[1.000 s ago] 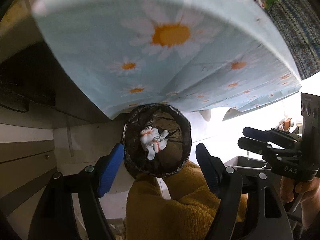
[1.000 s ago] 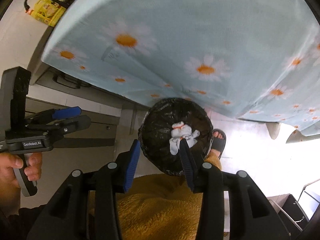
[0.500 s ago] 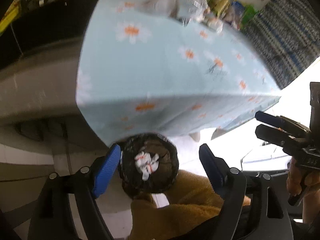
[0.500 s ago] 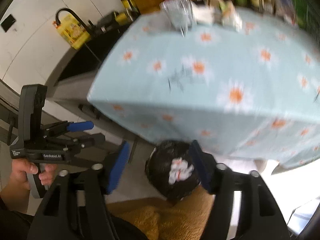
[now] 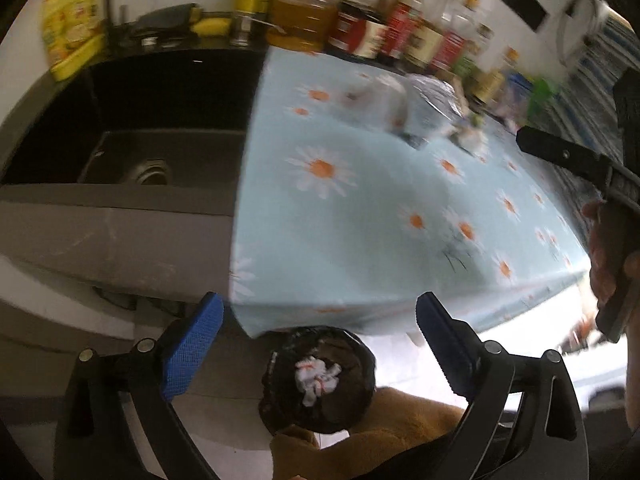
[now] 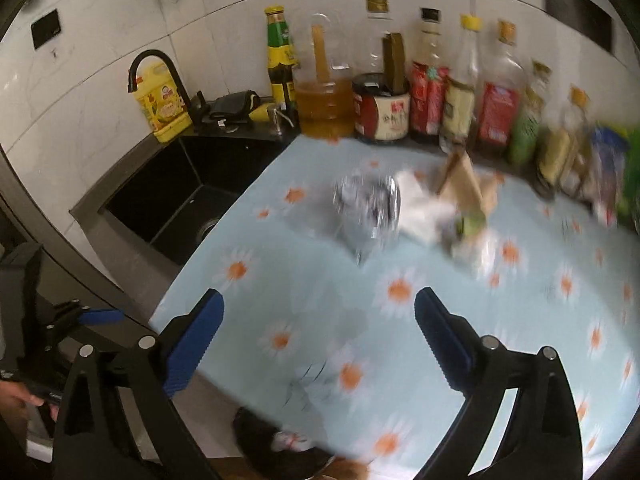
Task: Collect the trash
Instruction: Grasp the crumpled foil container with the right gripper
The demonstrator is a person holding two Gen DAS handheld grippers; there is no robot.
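Kitchen desk [image 6: 460, 320] covered w/ a pale blue cloth printed w/ white-and-orange daisies; white tiled wall behind it. Landmark for everything here: the black sink [image 6: 172, 196], sunk into dark stone just left of the cloth. A black curved tap [image 6: 154, 60] stands at the sink's back edge, w/ a yellow oil jug [image 6: 162, 104] behind it; its label shows a picture, text too small to read.

Along the wall, right of the sink, a row of bottles and jars: a green-capped dark bottle [image 6: 280, 52], a clear jug of amber oil [image 6: 324, 100], a red-and-white jar [image 6: 382, 108] w/ Chinese characters, not legible. Further right the row blurs out.

Trash on the cloth, right of the sink: a crumpled clear plastic cup [image 6: 368, 208], white crumpled paper [image 6: 420, 208], a brown cardboard scrap [image 6: 464, 180] — all motion-blurred, edges hard to make out.

Below the desk edge, in front of and right of the sink, a bin w/ black liner [image 5: 318, 376] sits on the floor, white wadded trash w/ red marks [image 5: 316, 374] inside. In the right view it is mostly cut off by the cloth.

Left claw [image 5: 316, 340]: blue pads spread wide, nothing between, above the bin. Right claw [image 6: 318, 334]: spread wide too, empty, over the cloth's front part.
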